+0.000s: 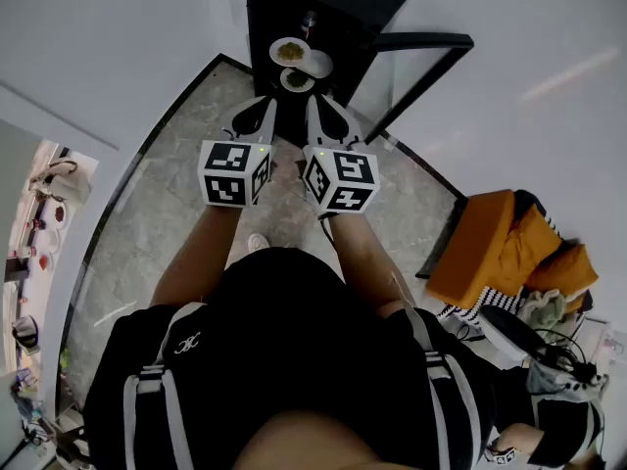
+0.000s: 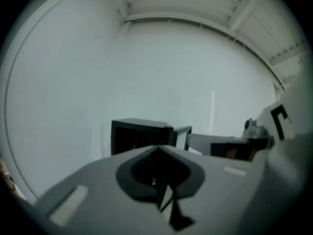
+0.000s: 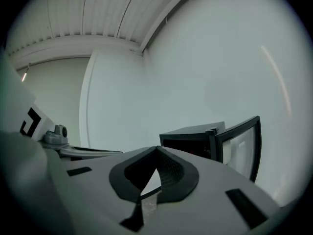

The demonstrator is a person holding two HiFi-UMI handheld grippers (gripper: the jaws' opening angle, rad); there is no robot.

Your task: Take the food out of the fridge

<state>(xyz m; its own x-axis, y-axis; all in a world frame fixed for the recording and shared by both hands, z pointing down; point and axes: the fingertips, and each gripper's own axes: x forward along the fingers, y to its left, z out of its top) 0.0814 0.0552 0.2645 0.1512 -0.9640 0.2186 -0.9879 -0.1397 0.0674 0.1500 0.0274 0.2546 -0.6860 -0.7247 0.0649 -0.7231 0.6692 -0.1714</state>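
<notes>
A small black fridge (image 1: 323, 8) stands against the white wall ahead, its glass door (image 1: 421, 62) swung open to the right. In its open front I see a plate of food (image 1: 290, 52), a second plate (image 1: 317, 64) and a small bowl of greens (image 1: 297, 80). My left gripper (image 1: 257, 116) and right gripper (image 1: 328, 116) are held side by side short of the fridge, both shut and empty. The left gripper view shows the fridge (image 2: 139, 133) beyond the left gripper (image 2: 157, 148). In the right gripper view, fridge (image 3: 193, 141) and door (image 3: 242, 143) lie past the right gripper (image 3: 156, 148).
An orange cushion or bag (image 1: 490, 248) and striped cloth lie on the floor at the right, with cables near them. The grey stone floor (image 1: 167, 213) is bordered by white walls. Cluttered shelves (image 1: 44, 213) show at the far left.
</notes>
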